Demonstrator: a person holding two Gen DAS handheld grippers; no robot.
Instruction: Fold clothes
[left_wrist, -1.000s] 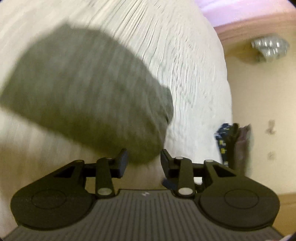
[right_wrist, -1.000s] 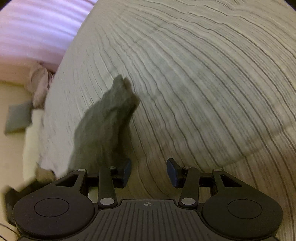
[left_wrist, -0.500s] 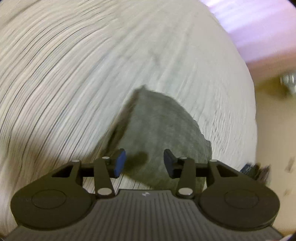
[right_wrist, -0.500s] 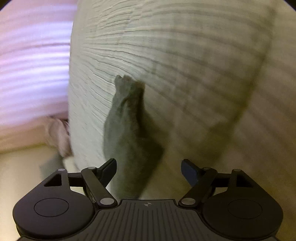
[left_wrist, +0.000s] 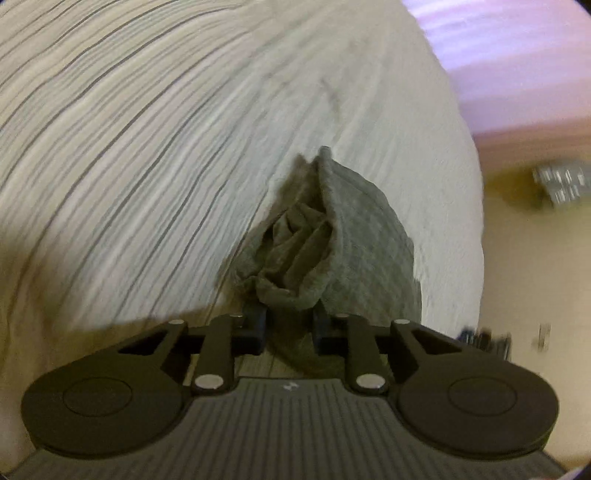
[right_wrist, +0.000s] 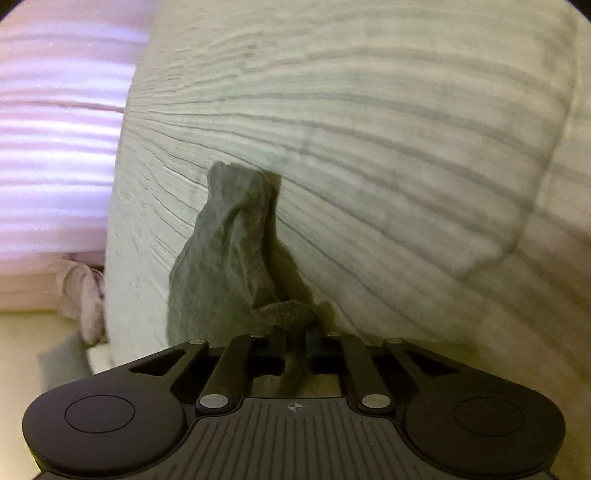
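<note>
A small grey-green garment (left_wrist: 354, 236) lies bunched on a pale striped bed cover (left_wrist: 147, 155). In the left wrist view its near edge is pinched between the fingers of my left gripper (left_wrist: 288, 328), which is shut on the cloth. The same garment (right_wrist: 229, 258) rises in a crumpled peak in the right wrist view. My right gripper (right_wrist: 295, 347) is shut on a rolled edge of it, and a strip of cloth hangs down between the fingers.
The bed cover (right_wrist: 369, 147) fills most of both views. A pinkish bundle of cloth (right_wrist: 81, 295) lies at the bed's left edge on a tan floor. A dark patterned item (left_wrist: 484, 339) and a shiny object (left_wrist: 561, 181) sit off the bed's right side.
Both grippers have closed: a second ago they stood open near the flat garment. Each now pinches an edge, and the cloth is gathered into a bunch.
</note>
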